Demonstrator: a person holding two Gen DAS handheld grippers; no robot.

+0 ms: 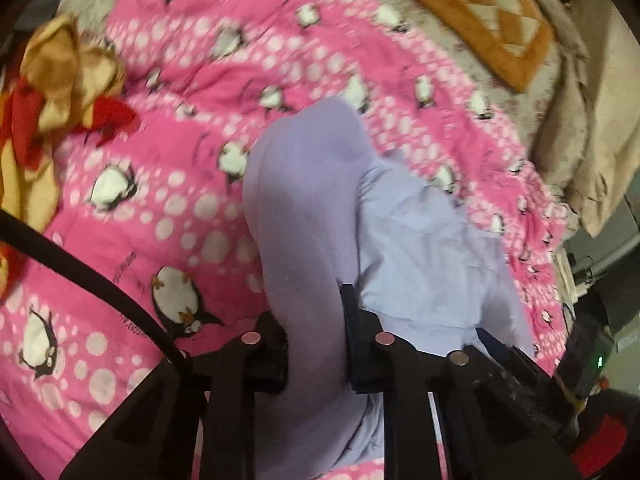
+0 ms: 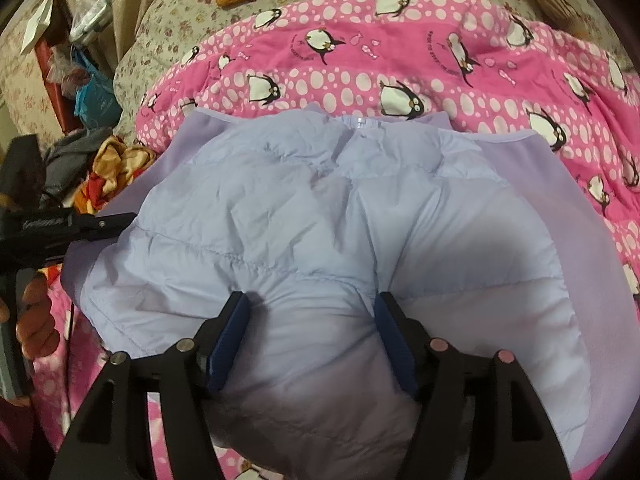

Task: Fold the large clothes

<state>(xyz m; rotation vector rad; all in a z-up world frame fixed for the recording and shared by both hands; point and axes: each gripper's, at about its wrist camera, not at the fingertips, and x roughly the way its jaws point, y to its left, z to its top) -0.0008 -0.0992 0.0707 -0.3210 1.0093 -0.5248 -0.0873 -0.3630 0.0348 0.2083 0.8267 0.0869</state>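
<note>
A pale lilac quilted jacket lies on a pink penguin-print quilt, its collar and zip at the far side. My right gripper is shut on a thick bunch of the jacket's near edge between its blue pads. My left gripper is shut on a lilac fold of the jacket, which stands up between its fingers. The left gripper also shows at the left edge of the right wrist view, at the jacket's left side.
A crumpled orange and red cloth lies on the quilt's left side. An orange checked cushion sits on the floral bedspread at the back. Clutter with bags stands beside the bed at the left.
</note>
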